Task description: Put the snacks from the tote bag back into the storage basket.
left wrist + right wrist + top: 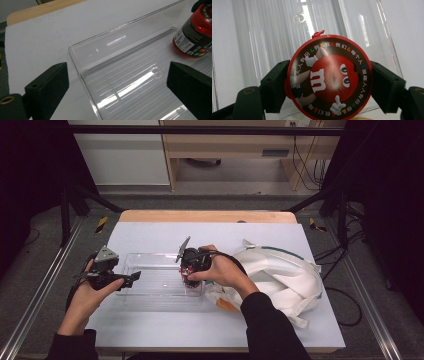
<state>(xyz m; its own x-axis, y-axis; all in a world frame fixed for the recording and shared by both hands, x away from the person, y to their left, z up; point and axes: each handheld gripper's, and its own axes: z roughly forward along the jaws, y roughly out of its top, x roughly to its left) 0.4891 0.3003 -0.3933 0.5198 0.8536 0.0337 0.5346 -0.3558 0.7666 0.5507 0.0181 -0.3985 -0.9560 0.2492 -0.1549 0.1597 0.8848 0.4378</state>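
Right gripper (329, 82) clamped on red candy jar (329, 76) by its sides, jar held at the right end of the clear plastic tray (150, 292), base at the ribbed floor (contact not certain). Left gripper (117, 87) jaws spread wide, holding nothing, at tray's left end. White cloth bag (280, 275) lies just right of tray.

Your red-lidded candy jar (329, 77) stands upright at the right end of the clear ribbed tray (150, 285).
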